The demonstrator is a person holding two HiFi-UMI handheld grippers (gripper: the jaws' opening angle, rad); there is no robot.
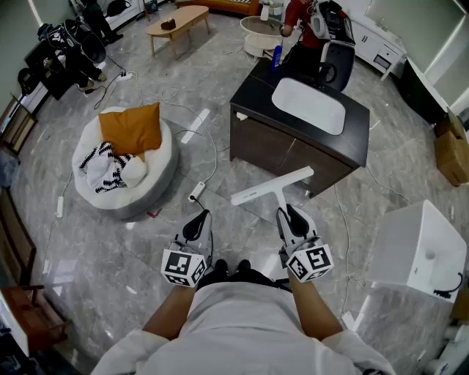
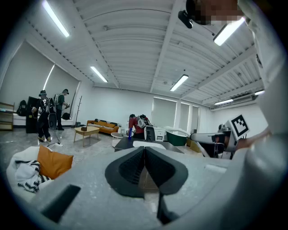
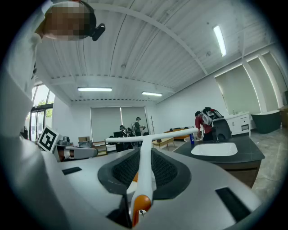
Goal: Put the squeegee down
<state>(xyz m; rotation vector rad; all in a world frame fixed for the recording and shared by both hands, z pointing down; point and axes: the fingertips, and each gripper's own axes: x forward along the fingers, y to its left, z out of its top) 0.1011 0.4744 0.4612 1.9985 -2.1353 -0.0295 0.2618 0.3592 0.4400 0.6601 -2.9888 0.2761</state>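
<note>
My right gripper (image 1: pixel 288 214) is shut on the squeegee (image 1: pixel 268 189), a white T-shaped tool with a long blade and a handle ending in an orange tip (image 3: pixel 140 204). In the right gripper view the handle (image 3: pixel 145 170) runs between the jaws and the blade (image 3: pixel 153 137) crosses above them. It is held in the air in front of the dark vanity cabinet (image 1: pixel 293 150) with a white sink (image 1: pixel 308 105). My left gripper (image 1: pixel 196 225) hangs beside it, shut and empty; in the left gripper view its pads (image 2: pixel 145 166) meet with nothing between.
A white round floor cushion (image 1: pixel 124 165) with an orange pillow (image 1: pixel 132 127) lies to the left. A white box (image 1: pixel 418 249) stands at the right. Cables trail over the grey marble floor (image 1: pixel 183 124). A person in red (image 1: pixel 297 15) stands behind the cabinet; a wooden table (image 1: pixel 178 23) is farther back.
</note>
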